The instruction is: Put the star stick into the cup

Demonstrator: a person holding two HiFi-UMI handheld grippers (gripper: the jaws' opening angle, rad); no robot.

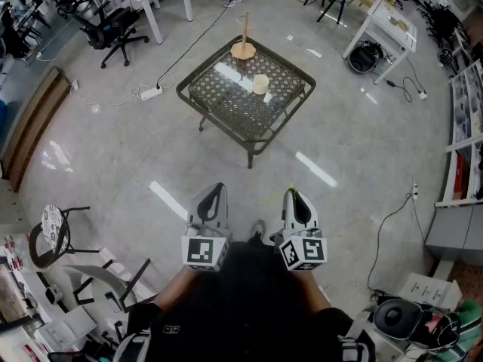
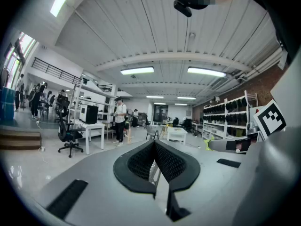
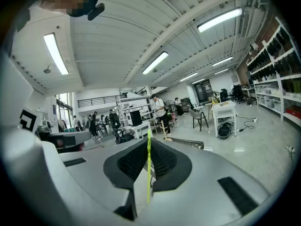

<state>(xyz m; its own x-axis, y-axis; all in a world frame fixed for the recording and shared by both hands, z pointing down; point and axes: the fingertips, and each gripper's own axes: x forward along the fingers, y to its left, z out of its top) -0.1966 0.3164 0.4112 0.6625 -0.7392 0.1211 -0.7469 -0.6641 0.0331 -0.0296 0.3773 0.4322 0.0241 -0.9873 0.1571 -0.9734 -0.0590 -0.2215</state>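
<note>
The cup [image 1: 260, 84], small and pale, stands on a low dark mesh table [image 1: 198, 102] a few steps ahead of me. I hold both grippers close to my body, well short of the table. My right gripper [image 1: 293, 194] [image 3: 148, 147] is shut on a thin yellow-green stick [image 3: 149, 166], which runs upright between the pads; its star end is not visible. My left gripper [image 1: 216, 190] [image 2: 154, 149] has its jaws together with nothing between them.
A wooden peg stand [image 1: 243, 48] sits at the table's far corner. A power strip and cable [image 1: 151, 91] lie on the floor to the table's left. Beyond are an office chair [image 1: 113, 29] and white tables [image 1: 385, 25]. Chairs [image 1: 56, 236] stand at my left.
</note>
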